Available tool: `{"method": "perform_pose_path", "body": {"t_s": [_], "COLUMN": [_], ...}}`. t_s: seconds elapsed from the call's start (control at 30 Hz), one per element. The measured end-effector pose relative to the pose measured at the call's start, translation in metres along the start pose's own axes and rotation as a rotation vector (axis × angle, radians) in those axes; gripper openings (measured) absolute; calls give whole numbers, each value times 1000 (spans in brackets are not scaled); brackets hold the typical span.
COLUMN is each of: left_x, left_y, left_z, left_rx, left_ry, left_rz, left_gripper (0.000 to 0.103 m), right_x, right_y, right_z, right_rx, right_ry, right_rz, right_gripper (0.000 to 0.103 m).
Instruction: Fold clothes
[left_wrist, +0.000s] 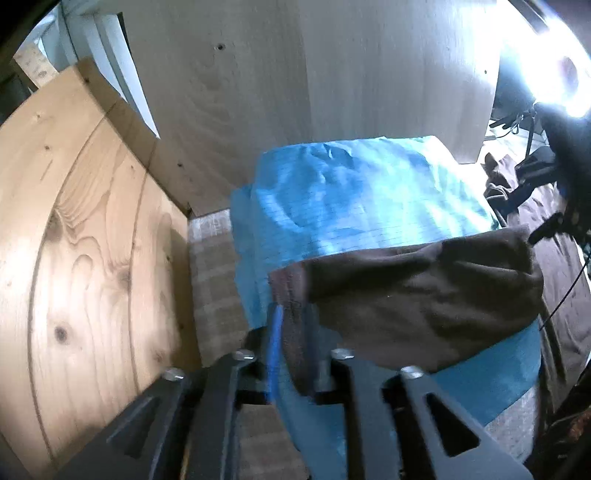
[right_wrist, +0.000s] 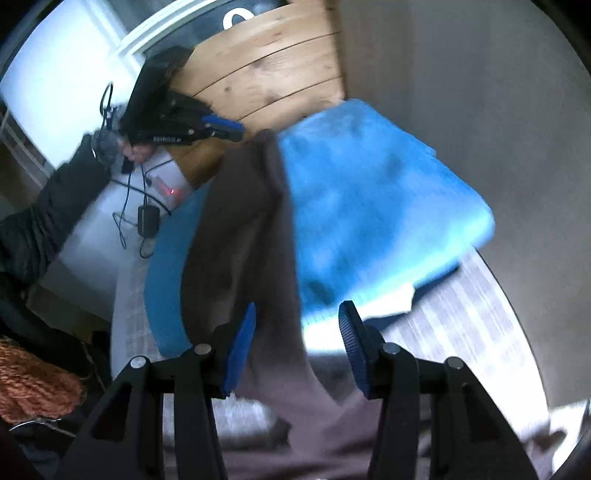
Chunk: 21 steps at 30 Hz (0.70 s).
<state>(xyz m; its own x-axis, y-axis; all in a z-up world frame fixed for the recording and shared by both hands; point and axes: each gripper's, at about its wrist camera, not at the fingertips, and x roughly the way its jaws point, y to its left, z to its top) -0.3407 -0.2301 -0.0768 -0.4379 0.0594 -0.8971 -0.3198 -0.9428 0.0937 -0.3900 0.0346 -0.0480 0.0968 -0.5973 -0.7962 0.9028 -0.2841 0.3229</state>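
Left claw (left_wrist: 291, 354) is clenched on an edge of the brown garment (left_wrist: 417, 295) and holds it lifted over the blue cloth (left_wrist: 332, 192). Right claw (right_wrist: 297, 347) is released – brown fabric passes between its fingers. Fold incomplete – garment hangs unflattened, partly on the surface (right_wrist: 461, 306)

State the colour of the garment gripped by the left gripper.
Dark brown garment; clearest in the left wrist view.

The left hand-held gripper (left_wrist: 291, 354) clamps brown cloth (left_wrist: 417, 295) over blue fabric (left_wrist: 351, 192).
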Motion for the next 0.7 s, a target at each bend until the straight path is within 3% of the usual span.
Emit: {"method": "perform_pose_path", "body": {"t_s": [0.03, 0.1, 0.17, 0.2, 0.53, 0.7], "left_x": [0, -1, 3, 7, 37, 47], "left_y": [-1, -2, -4, -5, -23, -18], "left_z": [1, 3, 5, 8, 26, 27], "left_rx": [7, 20, 35, 46, 196, 195], "left_ry": [6, 19, 27, 27, 29, 52], "left_rz": [5, 14, 16, 12, 53, 21], "left_gripper": [30, 31, 33, 36, 41, 44], "right_x": [8, 22, 24, 23, 23, 26], "right_y": [3, 7, 10, 11, 10, 7], "right_z": [4, 10, 11, 11, 10, 9], "right_rx": [-13, -38, -47, -52, -44, -34], "right_ry": [16, 47, 57, 59, 71, 67], "right_rz": [-11, -28, -10, -2, -7, 9], "right_gripper": [46, 45, 22, 19, 19, 19]}}
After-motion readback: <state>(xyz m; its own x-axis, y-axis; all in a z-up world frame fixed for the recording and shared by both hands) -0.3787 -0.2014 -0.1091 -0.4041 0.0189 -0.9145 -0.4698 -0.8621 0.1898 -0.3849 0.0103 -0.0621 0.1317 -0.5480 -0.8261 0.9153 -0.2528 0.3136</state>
